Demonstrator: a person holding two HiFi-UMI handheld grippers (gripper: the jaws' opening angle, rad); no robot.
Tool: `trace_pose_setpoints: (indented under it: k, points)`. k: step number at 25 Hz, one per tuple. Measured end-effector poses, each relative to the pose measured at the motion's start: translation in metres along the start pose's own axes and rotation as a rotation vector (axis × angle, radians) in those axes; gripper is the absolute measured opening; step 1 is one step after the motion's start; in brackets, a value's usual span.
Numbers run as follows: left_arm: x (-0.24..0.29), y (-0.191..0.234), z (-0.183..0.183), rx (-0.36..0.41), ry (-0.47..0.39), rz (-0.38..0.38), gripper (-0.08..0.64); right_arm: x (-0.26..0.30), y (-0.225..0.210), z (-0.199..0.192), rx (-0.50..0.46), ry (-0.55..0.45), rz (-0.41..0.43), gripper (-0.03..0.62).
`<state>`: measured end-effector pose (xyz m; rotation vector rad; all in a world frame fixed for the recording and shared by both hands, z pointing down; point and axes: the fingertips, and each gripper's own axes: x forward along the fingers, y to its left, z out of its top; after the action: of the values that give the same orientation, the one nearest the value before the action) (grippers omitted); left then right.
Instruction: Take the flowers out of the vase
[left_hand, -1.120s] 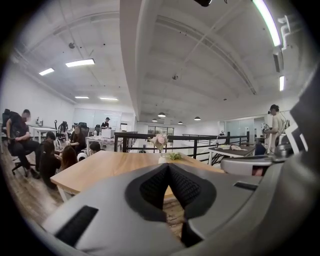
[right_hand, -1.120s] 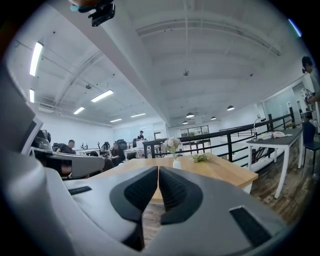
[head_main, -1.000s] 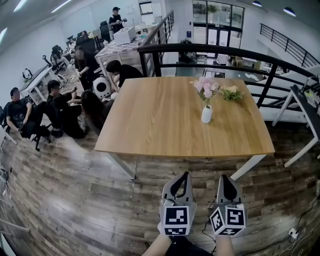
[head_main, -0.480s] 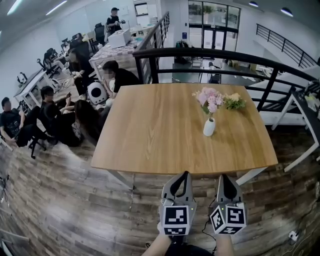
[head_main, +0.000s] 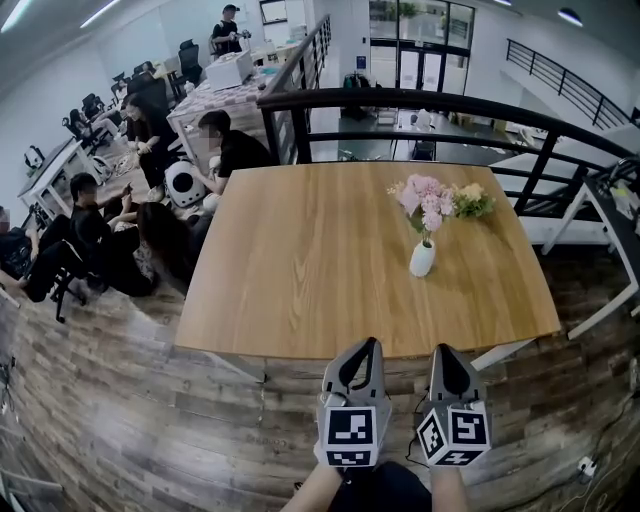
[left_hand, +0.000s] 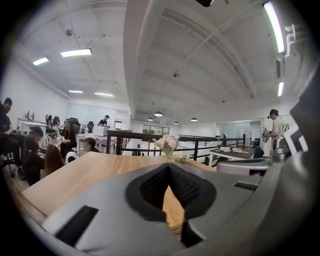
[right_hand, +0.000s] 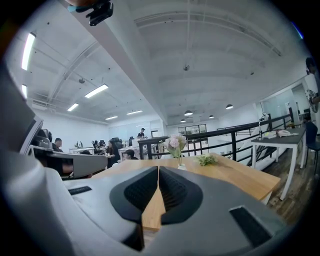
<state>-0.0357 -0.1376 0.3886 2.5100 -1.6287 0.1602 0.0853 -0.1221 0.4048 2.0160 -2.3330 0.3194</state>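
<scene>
A small white vase with pink flowers stands upright on the right half of the wooden table. A loose green and yellow sprig lies on the table behind it. My left gripper and right gripper are side by side at the table's near edge, both shut with nothing between the jaws. The vase is well ahead of them, to the right. The left gripper view shows the flowers far off above its closed tips. In the right gripper view, the vase stands just beyond the closed tips.
A black railing runs behind the table. Several people sit on the floor at the left, close to the table's left edge. Another table stands at the right. Wooden floor lies between me and the table.
Both grippers have moved forward together, from well short of the table to its near edge. The table and vase now appear closer. Both stay shut.
</scene>
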Motion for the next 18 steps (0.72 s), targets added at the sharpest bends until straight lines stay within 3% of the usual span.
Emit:
trace_pose_setpoints:
  k: [9,18]
  points:
    - [0.017,0.005,-0.004,-0.015,0.016,-0.005,0.032,0.018,-0.009,-0.002,-0.008,0.018,-0.017,0.018]
    - [0.056,0.009,-0.001,-0.015,0.027,0.026,0.032,0.057,-0.028,0.002,0.005,0.027,0.018,0.018]
